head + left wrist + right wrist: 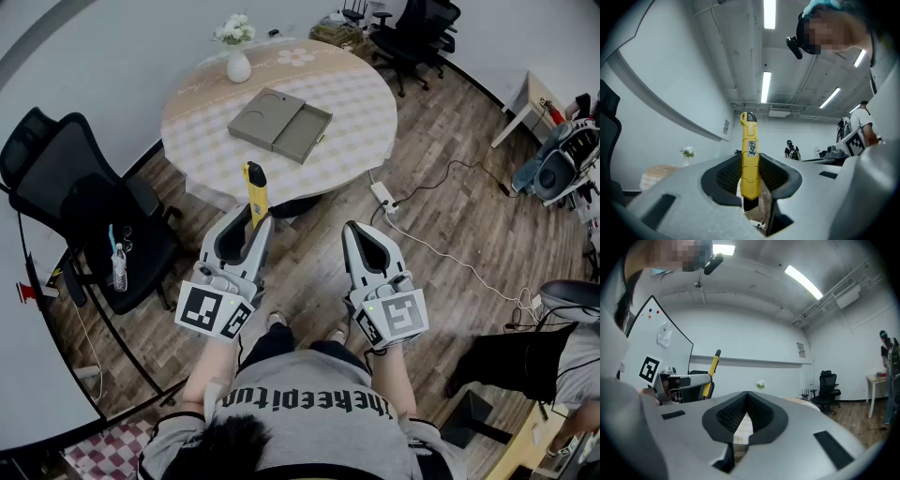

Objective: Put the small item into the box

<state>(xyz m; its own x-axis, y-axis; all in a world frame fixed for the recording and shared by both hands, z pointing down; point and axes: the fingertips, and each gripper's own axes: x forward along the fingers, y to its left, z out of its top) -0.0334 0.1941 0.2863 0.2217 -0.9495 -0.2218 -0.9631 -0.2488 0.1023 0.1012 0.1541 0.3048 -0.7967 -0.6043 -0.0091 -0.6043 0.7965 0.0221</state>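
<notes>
Clamping a yellow knife [254, 184] upright: left gripper [257, 221]. Right gripper [352, 231]: jaws together, empty. Grey box [279, 124] lies on round table [370, 103], well apart from both.

Flower vase [238, 64] on round table [366, 103]; black office chair [94, 216] beside.

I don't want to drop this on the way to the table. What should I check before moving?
1. Yellow utility knife clamped in left gripper: ok.
2. Right gripper shut, nothing in it: ok.
3. Box on table looks open: ok.
4. Vase stands apart from box: ok.
5. Floor by the table free of snags: not ok, power strip and its cable lie there, possible trip risk.
6. Knife blade retracted: cannot tell.
</notes>
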